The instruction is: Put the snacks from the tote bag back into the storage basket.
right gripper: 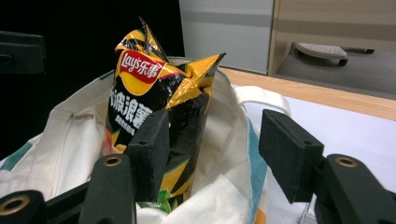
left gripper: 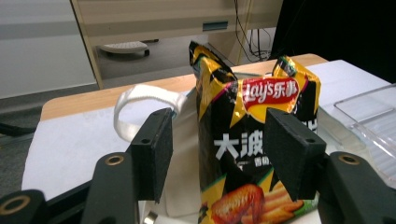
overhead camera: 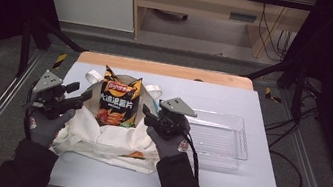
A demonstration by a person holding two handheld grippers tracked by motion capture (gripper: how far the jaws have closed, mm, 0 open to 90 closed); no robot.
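In the high view a black and yellow bag of crisps (overhead camera: 119, 100) stands upright in the centre of the frame, its lower part sunk into the mouth of a white cloth tote bag (overhead camera: 101, 139) that spreads crumpled over the white worktop (overhead camera: 241, 186) toward the lower centre. Two white handles (overhead camera: 154, 90) of the tote loop out behind the crisps, one on each side. The left tongs (overhead camera: 87, 95) sit just left of the crisps at mid-height of the frame, held by a grey-gloved left hand (overhead camera: 45, 125); the right tongs (overhead camera: 145, 113) sit just right of the crisps, held by the right hand (overhead camera: 169, 144). A clear plastic tray (overhead camera: 243, 141) lies on the worktop to the right of centre, near the right hand but apart from the tote. In the left gripper view the left tongs (left gripper: 215, 149) stand wide open, holding nothing, and the crisps (left gripper: 254, 140) rise between and beyond the two black pads, with a tote handle (left gripper: 144, 95) at centre left and the tray's edge (left gripper: 369, 102) at the right margin. In the right gripper view the right tongs (right gripper: 212, 154) also stand wide open and empty; the crisps (right gripper: 149, 98) show at upper left of centre behind the left pad, standing inside the open tote (right gripper: 60, 140), whose rim curves around them. Whether either pad touches the packet cannot be told.
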